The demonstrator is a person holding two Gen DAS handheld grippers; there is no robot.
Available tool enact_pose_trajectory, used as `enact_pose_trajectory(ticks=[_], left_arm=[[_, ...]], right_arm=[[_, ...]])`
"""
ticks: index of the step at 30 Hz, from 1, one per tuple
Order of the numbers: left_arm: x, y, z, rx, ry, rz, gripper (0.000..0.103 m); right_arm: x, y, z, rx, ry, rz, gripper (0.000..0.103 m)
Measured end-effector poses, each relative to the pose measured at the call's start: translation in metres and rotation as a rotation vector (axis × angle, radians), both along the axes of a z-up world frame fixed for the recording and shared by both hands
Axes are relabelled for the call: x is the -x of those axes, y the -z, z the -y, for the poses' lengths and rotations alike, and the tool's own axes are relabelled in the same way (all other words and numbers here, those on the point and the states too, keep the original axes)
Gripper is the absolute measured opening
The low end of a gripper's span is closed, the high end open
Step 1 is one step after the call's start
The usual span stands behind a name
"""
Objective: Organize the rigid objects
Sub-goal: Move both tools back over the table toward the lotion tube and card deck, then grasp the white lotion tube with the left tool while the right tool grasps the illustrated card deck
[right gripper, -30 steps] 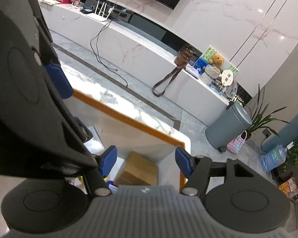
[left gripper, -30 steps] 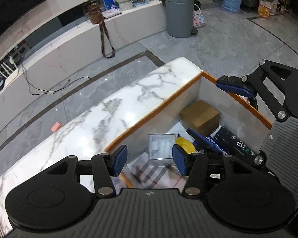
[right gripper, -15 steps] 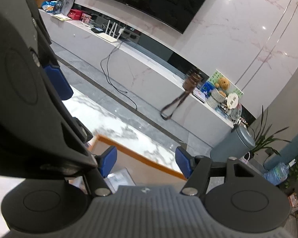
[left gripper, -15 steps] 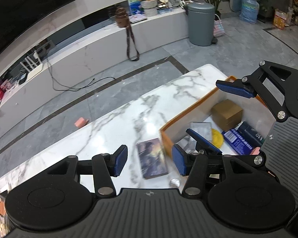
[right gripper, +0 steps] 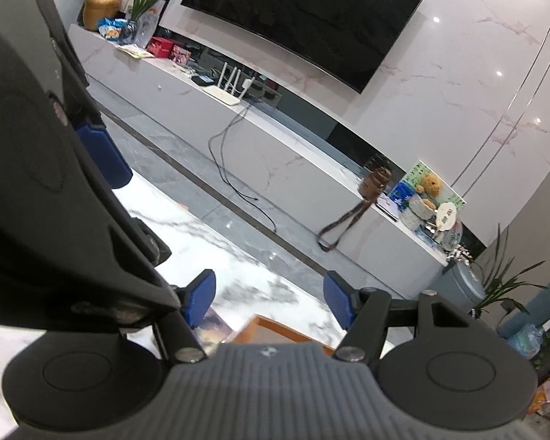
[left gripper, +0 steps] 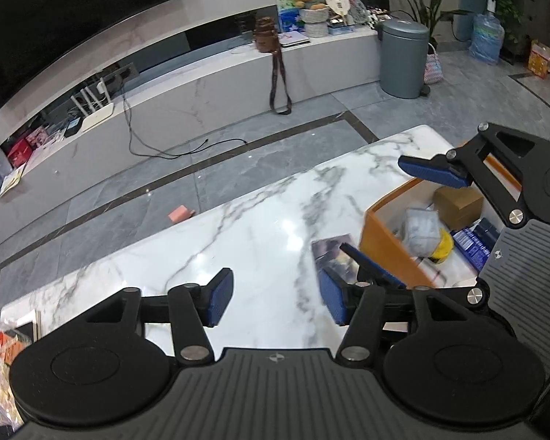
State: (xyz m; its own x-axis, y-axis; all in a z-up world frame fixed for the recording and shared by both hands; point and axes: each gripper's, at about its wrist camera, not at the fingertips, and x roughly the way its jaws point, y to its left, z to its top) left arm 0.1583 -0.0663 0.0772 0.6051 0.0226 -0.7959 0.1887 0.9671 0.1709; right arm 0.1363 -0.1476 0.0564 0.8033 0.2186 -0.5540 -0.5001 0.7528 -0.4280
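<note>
1. My left fingers (left gripper: 277,300) hang released over the bare marble tabletop (left gripper: 260,234); they have just been opening, with nothing between them.
2. My right fingers (right gripper: 269,300) are spread too, gripping nothing.
3. The orange-walled box (left gripper: 385,245) sits to the right, holding a brown carton (left gripper: 458,201), a clear case (left gripper: 421,227) and a yellow item (left gripper: 444,247).
4. A dark booklet (left gripper: 330,249) lies flat just beside the box's wall.

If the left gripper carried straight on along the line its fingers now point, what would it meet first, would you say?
Most likely the bare marble tabletop. The left gripper is open and empty, tilted down at the white surface. The dark booklet and the orange-walled box lie off to its right, though depth is hard to judge.
</note>
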Motion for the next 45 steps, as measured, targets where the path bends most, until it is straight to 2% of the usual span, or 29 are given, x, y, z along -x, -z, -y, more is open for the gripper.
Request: enact_pose_trajectory(ticks=[4, 8, 13, 18, 23, 31, 36, 45], left_arm=[[0.011, 0.012, -0.031, 0.050, -0.047, 0.020, 0.071], [0.022, 0.024, -0.062, 0.108, -0.103, 0.040, 0.071], [0.032, 0.040, -0.094, 0.136, -0.168, 0.061, 0.071], [0.035, 0.056, -0.122, 0.175, -0.253, 0.095, 0.072], [0.031, 0.074, -0.136, 0.220, -0.335, 0.151, 0.081], [0.017, 0.109, -0.150, 0.262, -0.457, 0.180, 0.082], [0.013, 0.125, -0.152, 0.270, -0.479, 0.203, 0.082], [0.003, 0.145, -0.168, 0.347, -0.572, 0.211, 0.082]], right_arm=[[0.001, 0.013, -0.011, -0.017, -0.021, -0.031, 0.067], [0.001, 0.035, -0.020, 0.020, -0.042, -0.064, 0.068], [0.004, 0.056, -0.029, 0.053, -0.059, -0.088, 0.068], [-0.003, 0.065, -0.038, 0.053, -0.036, -0.088, 0.068], [-0.011, 0.081, -0.035, -0.059, 0.067, -0.095, 0.068], [-0.018, 0.119, -0.028, -0.266, 0.230, -0.164, 0.068], [-0.019, 0.131, -0.027, -0.303, 0.287, -0.130, 0.068], [-0.026, 0.148, -0.027, -0.393, 0.440, -0.095, 0.068]])
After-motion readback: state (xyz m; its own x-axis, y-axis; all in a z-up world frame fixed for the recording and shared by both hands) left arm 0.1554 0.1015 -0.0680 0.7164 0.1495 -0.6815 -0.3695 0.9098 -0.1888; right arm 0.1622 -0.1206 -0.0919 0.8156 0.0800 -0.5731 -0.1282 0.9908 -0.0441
